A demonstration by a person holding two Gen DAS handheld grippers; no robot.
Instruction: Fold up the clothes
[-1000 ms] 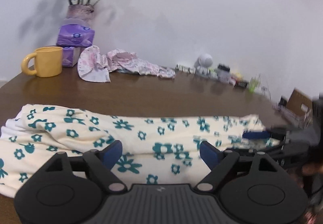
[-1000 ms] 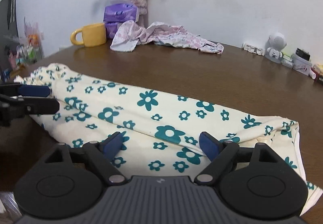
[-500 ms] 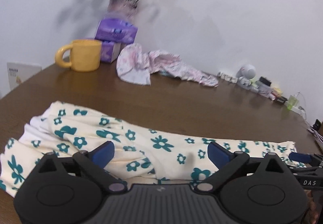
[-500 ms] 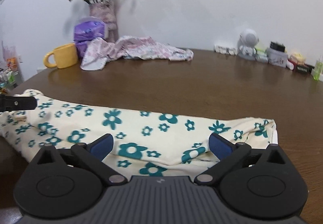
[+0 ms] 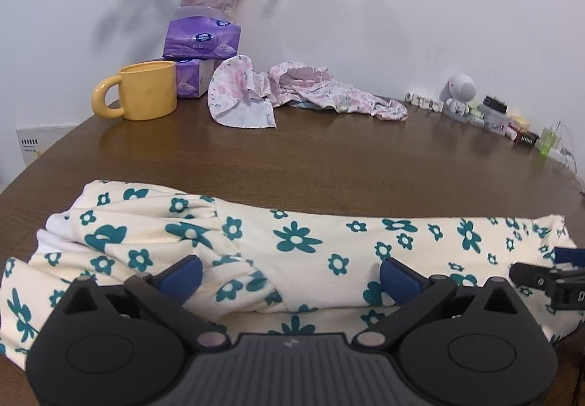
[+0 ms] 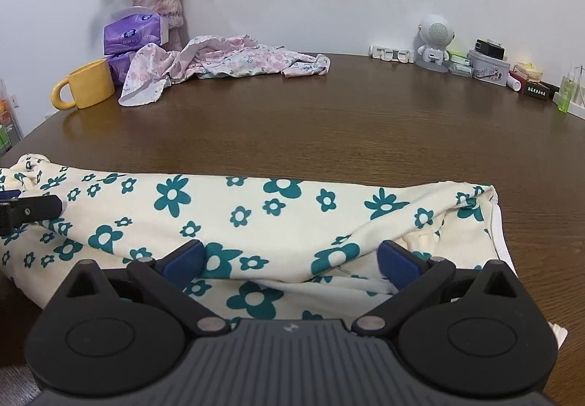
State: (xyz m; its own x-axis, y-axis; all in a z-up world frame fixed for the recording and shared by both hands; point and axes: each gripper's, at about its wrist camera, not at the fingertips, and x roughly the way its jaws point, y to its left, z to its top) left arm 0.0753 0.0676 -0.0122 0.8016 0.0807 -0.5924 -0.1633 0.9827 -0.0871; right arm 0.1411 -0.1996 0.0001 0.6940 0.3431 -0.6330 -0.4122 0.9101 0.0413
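Dark brown wood, the round table bears a cream garment with teal flowers, folded into a long band along its near edge, likely so both ends stay reachable. Over the garment the left gripper and right gripper have just been opening; both stand wide, gripping nothing. Beyond the garment, a crumpled pink floral garment waits.

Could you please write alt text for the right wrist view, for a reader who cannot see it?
The right tongs, open, hover over a cream garment with teal flowers lying folded lengthwise on a brown table. Against the far wall sit a yellow mug, a crumpled pink floral cloth and a vase of flowers.
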